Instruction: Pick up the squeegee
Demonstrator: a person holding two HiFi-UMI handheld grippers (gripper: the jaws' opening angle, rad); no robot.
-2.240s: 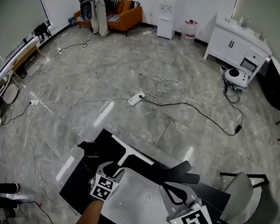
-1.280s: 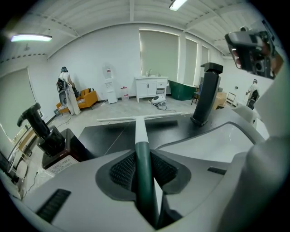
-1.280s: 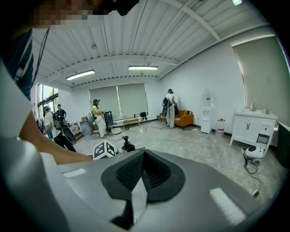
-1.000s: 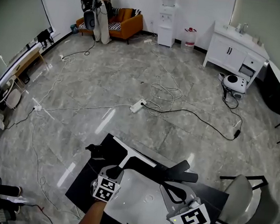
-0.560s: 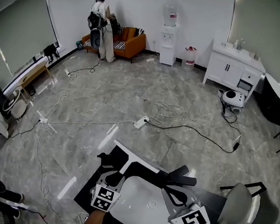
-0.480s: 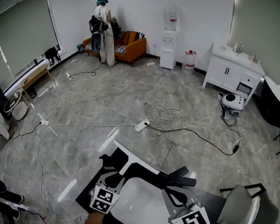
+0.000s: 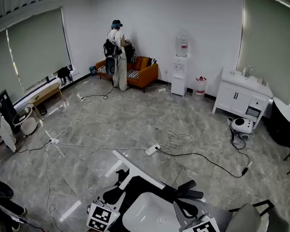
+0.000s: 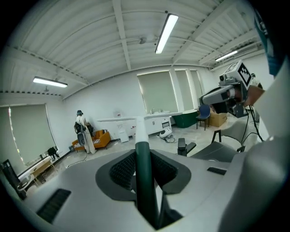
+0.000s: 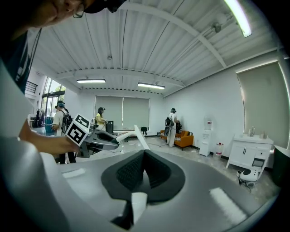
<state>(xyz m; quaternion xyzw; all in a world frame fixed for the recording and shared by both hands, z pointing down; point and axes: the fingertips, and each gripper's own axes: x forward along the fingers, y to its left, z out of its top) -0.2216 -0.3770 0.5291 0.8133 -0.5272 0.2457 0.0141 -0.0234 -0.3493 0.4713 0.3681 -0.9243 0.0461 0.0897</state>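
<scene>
Right, my left gripper (image 8: 143, 154) has its jaws partly closed and clamped on the dark green handle of the squeegee (image 7: 139, 169), one pad pressing on each side. The handle runs straight out ahead of the jaws to the white blade, which sits crosswise just past the fingertips. The whole thing is held up above the dark table (image 7: 148, 191). My right gripper (image 9: 144, 156) is alongside to the right, well apart from the squeegee. Its pads are together at the tips, with nothing between them. Looking along it, I can see the left gripper with its marker cube off to the left and the blade poking out in front. Below and between the two grippers, a white basin (image 7: 150, 218) rests on the table. A grey chair (image 7: 246, 227) stands off to the right of my right gripper. Ahead of both grippers the grey marble floor opens out. A white power strip (image 7: 153, 150) lies just beyond the squeegee blade, and loose cables (image 7: 183, 139) are coiled and trailing past it. Further ahead on the right is a round white appliance (image 7: 242, 125) on the floor, in front of a white cabinet (image 7: 241, 96). Far ahead against the back wall there's a water dispenser (image 7: 179, 70). Left of it is an orange sofa (image 7: 144, 73), with a person (image 7: 118, 54) standing there facing away.
</scene>
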